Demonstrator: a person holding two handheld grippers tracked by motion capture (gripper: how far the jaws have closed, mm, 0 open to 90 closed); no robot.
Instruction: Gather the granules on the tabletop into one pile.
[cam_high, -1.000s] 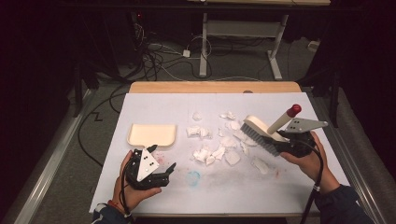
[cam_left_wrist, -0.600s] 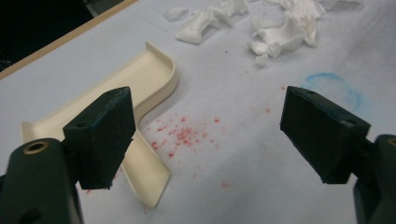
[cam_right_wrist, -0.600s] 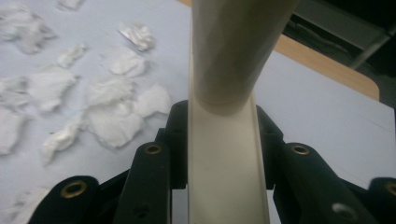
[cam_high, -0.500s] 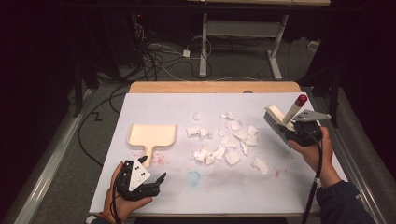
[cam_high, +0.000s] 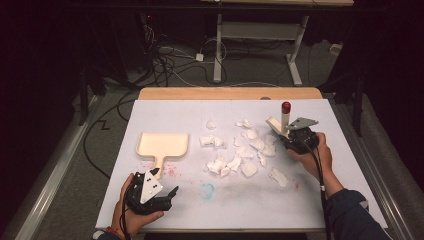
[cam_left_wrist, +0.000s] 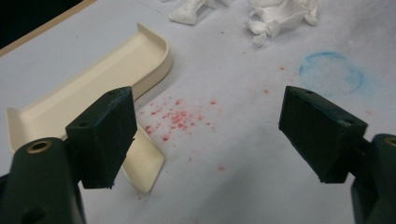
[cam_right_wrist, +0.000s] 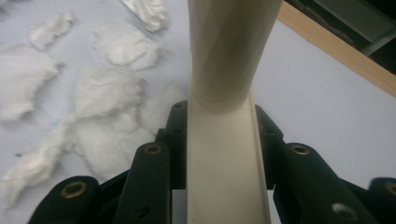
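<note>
Right gripper (cam_high: 286, 136), right of centre in the high view, clamps a cream red-tipped plastic brush (cam_high: 280, 122) beside crumpled white paper scraps (cam_high: 239, 155) — left gripper (cam_high: 162, 192), lower left, gapes empty near a cream plastic dustpan (cam_high: 162, 145).

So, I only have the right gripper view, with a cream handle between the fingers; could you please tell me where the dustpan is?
Observer: The dustpan lies flat on the left of the table, on the far side of the crumpled paper scraps from the brush.
Operator: Thank you. Is the left gripper holding it?
Observer: No. The left gripper is open, and the end of the dustpan's handle lies just beside one of its fingers.
Operator: And which way does the brush handle point?
Observer: Upward. Its red tip stands above the right gripper, which is shut on the brush.
</note>
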